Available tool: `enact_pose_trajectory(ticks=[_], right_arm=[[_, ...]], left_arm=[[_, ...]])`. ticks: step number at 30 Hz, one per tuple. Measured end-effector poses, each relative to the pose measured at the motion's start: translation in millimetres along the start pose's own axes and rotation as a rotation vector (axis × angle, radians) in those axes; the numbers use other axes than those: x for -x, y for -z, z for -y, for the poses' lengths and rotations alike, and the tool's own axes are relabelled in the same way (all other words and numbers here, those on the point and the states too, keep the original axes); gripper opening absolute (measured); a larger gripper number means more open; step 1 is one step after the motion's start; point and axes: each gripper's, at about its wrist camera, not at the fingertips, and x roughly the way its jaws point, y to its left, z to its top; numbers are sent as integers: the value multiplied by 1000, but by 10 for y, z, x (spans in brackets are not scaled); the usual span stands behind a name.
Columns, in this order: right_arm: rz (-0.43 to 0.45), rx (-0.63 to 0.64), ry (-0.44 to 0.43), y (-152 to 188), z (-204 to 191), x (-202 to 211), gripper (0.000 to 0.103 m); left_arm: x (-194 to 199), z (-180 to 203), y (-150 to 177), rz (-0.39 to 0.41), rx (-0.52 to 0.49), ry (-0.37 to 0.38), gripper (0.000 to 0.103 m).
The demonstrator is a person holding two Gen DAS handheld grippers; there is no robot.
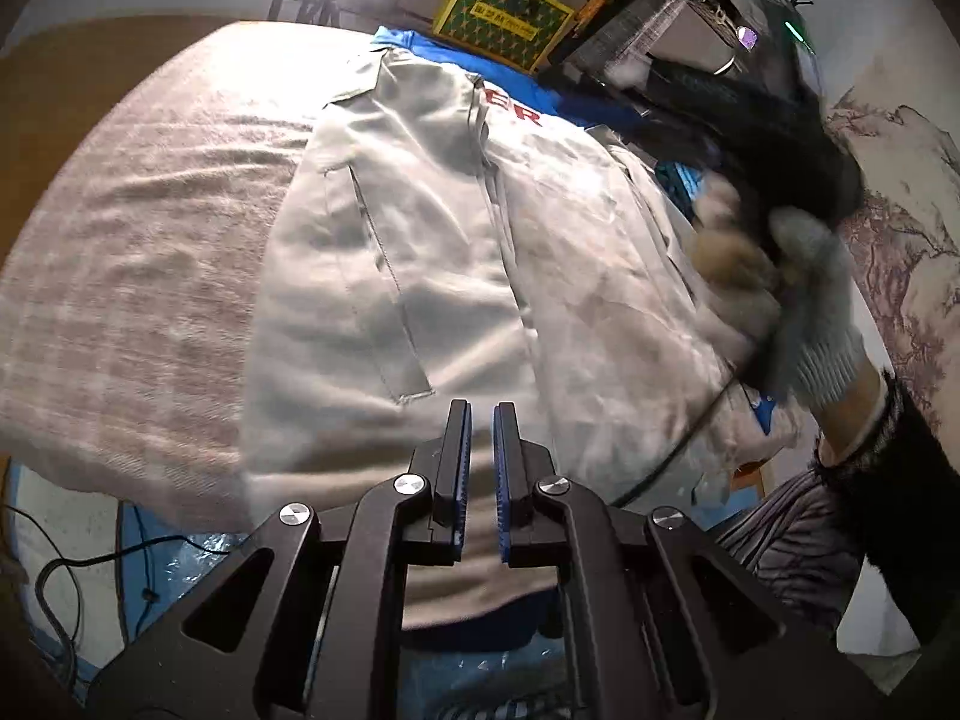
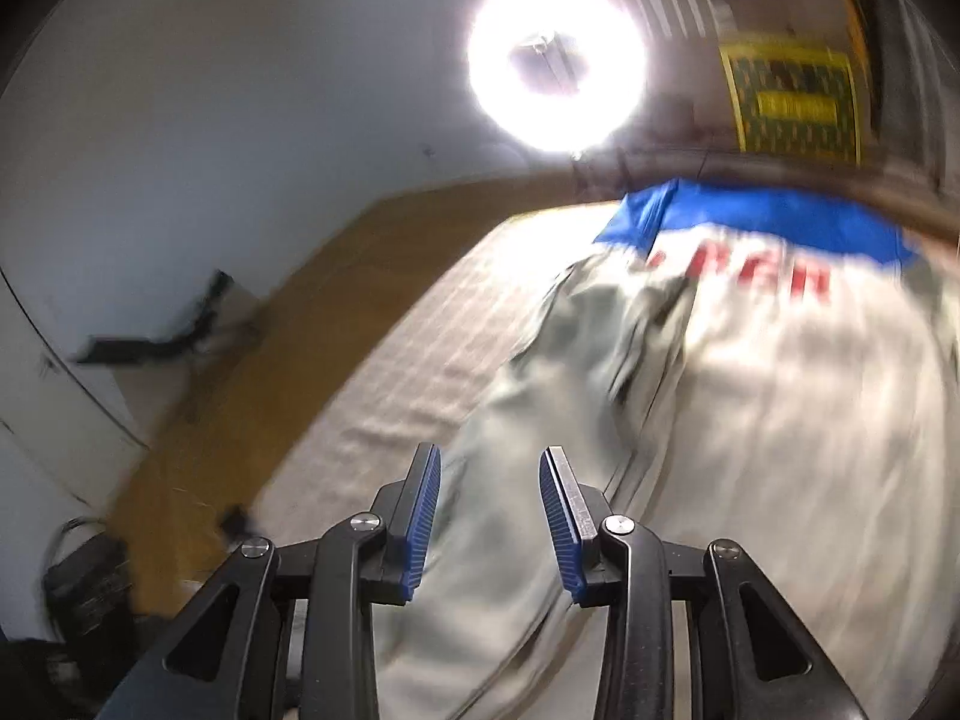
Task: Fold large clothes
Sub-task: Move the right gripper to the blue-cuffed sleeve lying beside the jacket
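Observation:
A large light-grey jacket (image 1: pixel 420 240) with a blue collar and red letters lies spread on a beige checked cloth (image 1: pixel 132 276). My left gripper (image 1: pixel 482 405) hovers over the jacket's near hem, shut, with nothing between its pads. A gloved hand (image 1: pixel 822 312) holds the other gripper's black body at the jacket's right edge, blurred. In the right wrist view my right gripper (image 2: pixel 492 450) stands open above a rumpled fold of the jacket (image 2: pixel 750 420), with nothing between its fingers. That view is motion-blurred.
A yellow-green box (image 1: pixel 501 15) stands behind the collar, beside dark clutter. A bright ring lamp (image 2: pixel 555 69) glares above. Cables (image 1: pixel 60 576) lie at lower left under the cloth's edge. A brown board (image 2: pixel 240 360) runs along the cloth's far side.

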Motion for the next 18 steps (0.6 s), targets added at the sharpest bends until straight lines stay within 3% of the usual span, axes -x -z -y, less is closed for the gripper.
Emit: enact_pose_trajectory(ticks=[11,16,18], right_arm=[[-60,-15,75,-603,505,-1124,34],[-130,-21,241,-583,922,-1538,21],[-104,3,249,-525,984,-1577,17]], left_arm=[[-510,-7,153,-159,-57,-59,4],[-575,-56,132,-185,-41,-47,4],[-583,-24,143,-184,-67,-57,4]])
